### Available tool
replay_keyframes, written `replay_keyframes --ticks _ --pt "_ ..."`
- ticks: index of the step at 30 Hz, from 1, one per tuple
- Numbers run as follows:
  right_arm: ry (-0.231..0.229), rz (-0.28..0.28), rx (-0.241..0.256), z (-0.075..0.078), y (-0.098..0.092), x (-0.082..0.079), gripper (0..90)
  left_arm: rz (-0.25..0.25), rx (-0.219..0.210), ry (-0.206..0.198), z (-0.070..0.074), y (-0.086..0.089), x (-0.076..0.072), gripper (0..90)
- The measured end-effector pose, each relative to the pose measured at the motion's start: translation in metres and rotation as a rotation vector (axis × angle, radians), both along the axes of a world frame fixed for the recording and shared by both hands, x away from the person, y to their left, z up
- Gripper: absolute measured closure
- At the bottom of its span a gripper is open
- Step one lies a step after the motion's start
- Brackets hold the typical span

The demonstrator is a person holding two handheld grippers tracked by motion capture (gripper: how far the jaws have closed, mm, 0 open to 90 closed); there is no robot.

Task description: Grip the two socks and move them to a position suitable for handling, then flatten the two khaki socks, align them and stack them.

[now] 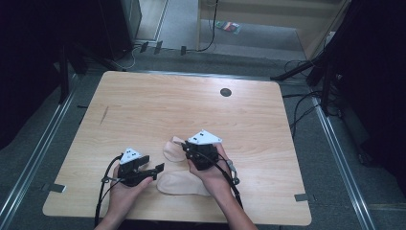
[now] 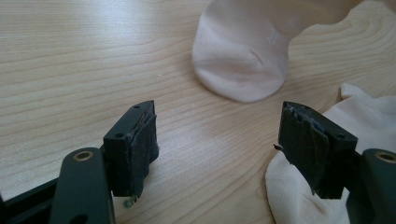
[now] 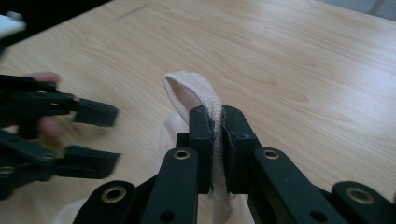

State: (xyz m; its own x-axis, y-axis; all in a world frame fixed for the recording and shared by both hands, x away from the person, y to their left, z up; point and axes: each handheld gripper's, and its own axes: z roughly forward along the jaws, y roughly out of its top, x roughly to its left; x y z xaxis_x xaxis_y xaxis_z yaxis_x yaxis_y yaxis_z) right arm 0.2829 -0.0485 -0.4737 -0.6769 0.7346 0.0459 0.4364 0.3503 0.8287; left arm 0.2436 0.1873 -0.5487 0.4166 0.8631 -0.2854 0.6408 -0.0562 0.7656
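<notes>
Near the front edge of the wooden table (image 1: 143, 105), two pale socks lie close together, and both grippers work over them. The right gripper (image 3: 217, 123) has its jaws pressed together on the ribbed cuff of the farther sock (image 3: 191, 91), so that the cuff stands up as a folded loop above the jaw tips while the rest of the fabric hangs below; holding it by the open end seems meant to keep the mouth of the sock lifted and easy to reach. From the high view this right gripper (image 1: 189, 148) sits over that farther sock (image 1: 171, 152), whose toe end still rests on the wood. The nearer sock (image 1: 179, 183) lies flat, just in front of the person's right hand (image 1: 213, 172). The left gripper (image 1: 155, 171) hovers with its jaws spread wide and nothing between them, its tips pointing toward the socks. In the left gripper view, bare wood shows in the gap between the jaws, the nearer sock (image 2: 299, 196) lies against the right-hand jaw, and the rounded toe of the farther sock (image 2: 240, 60) rests ahead. That open stance probably readies it to take a second hold, likely so that the pair can be matched or folded together.
</notes>
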Motion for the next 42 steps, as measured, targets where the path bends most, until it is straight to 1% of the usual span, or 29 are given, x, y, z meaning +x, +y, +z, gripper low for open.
replay_keyframes --ticks 3,5,7,8,9,10,11,13,14,15,16,17,18,19,20,21,27,28,29,30,31,34,35,36,37,38,39,40,42 --pt "0.004 0.030 0.030 0.006 0.006 -0.005 84.6 0.020 0.009 0.006 0.000 0.002 0.006 28.7" --pt "0.015 0.042 0.046 0.008 0.008 -0.007 84.4 0.029 0.028 0.004 0.002 0.001 0.016 28.8" --pt "0.020 0.042 0.046 0.006 0.007 -0.005 84.4 0.025 0.040 0.002 0.002 0.000 0.021 29.3" --pt "0.029 0.042 0.047 0.006 0.006 -0.005 84.5 0.017 0.044 0.006 0.002 -0.001 0.026 30.6" --pt "0.033 0.042 0.052 0.005 0.005 -0.004 84.5 -0.010 0.029 0.013 0.002 -0.003 0.032 32.3" --pt "0.033 0.042 0.052 0.005 0.005 -0.004 84.5 -0.010 0.029 0.013 0.002 -0.003 0.032 33.2" --pt "0.038 0.046 0.061 0.005 0.002 -0.003 84.5 -0.035 0.014 0.016 0.002 -0.007 0.037 34.9" --pt "0.036 0.049 0.067 0.005 0.002 -0.003 84.5 -0.048 0.018 0.011 0.003 -0.009 0.039 37.3" --pt "0.036 0.055 0.075 0.006 0.001 -0.003 84.5 -0.055 0.033 0.004 0.003 -0.013 0.040 40.3" --pt "0.039 0.069 0.089 0.007 0.000 -0.004 84.5 -0.055 0.077 -0.012 0.005 -0.018 0.041 50.5" --pt "0.039 0.069 0.089 0.007 0.000 -0.004 84.5 -0.055 0.077 -0.012 0.005 -0.018 0.041 55.1" --pt "0.032 0.085 0.094 0.007 -0.001 -0.004 84.6 -0.053 0.133 -0.014 0.004 -0.023 0.042 62.0" --pt "0.032 0.085 0.094 0.007 -0.001 -0.004 84.6 -0.053 0.150 -0.009 0.003 -0.025 0.042 62.0" --pt "0.030 0.088 0.094 0.008 -0.002 -0.004 84.5 -0.053 0.166 -0.004 0.002 -0.026 0.043 70.0" --pt "0.024 0.087 0.092 0.008 -0.002 -0.005 84.6 -0.043 0.166 0.009 0.002 -0.025 0.044 79.3" --pt "0.018 0.072 0.096 0.009 -0.005 -0.006 84.7 -0.048 0.138 0.019 0.002 -0.022 0.044 89.7" --pt "0.047 -0.011 0.107 0.005 -0.018 -0.001 84.9 -0.065 0.137 0.039 0.010 -0.005 0.043 90.0" --pt "0.047 -0.011 0.107 0.005 -0.018 -0.001 84.9 -0.065 0.137 0.039 0.010 -0.005 0.043 90.0" --pt "0.068 -0.041 0.106 -0.002 -0.021 0.002 84.9 -0.072 0.155 0.040 0.017 0.001 0.043 90.0" --pt "0.068 -0.041 0.106 -0.002 -0.021 0.002 84.9 -0.072 0.155 0.040 0.017 0.001 0.043 90.0" --pt "0.094 -0.063 0.109 -0.010 -0.022 0.005 84.8 -0.089 0.175 0.056 0.023 0.007 0.045 90.0" --pt "0.111 -0.076 0.124 -0.016 -0.024 0.006 84.8 -0.095 0.160 0.063 0.026 0.011 0.049 89.1" --pt "0.125 -0.093 0.152 -0.020 -0.025 0.009 84.7 -0.061 0.139 0.035 0.026 0.012 0.051 81.2" --pt "0.125 -0.093 0.152 -0.020 -0.025 0.009 84.7 -0.061 0.139 0.035 0.026 0.012 0.051 76.9" --pt "0.122 -0.111 0.165 -0.022 -0.028 0.012 84.8 -0.030 0.144 0.041 0.024 0.012 0.052 67.8" --pt "0.120 -0.120 0.171 -0.022 -0.029 0.014 84.8 -0.030 0.144 0.041 0.024 0.012 0.052 61.9" --pt "0.118 -0.139 0.177 -0.023 -0.032 0.017 84.7 -0.006 0.132 0.055 0.021 0.011 0.051 59.1" --pt "0.118 -0.139 0.177 -0.023 -0.032 0.017 84.7 -0.006 0.132 0.055 0.021 0.011 0.051 56.8" --pt "0.118 -0.162 0.189 -0.024 -0.035 0.023 84.7 0.006 0.096 0.062 0.018 0.009 0.047 54.6"
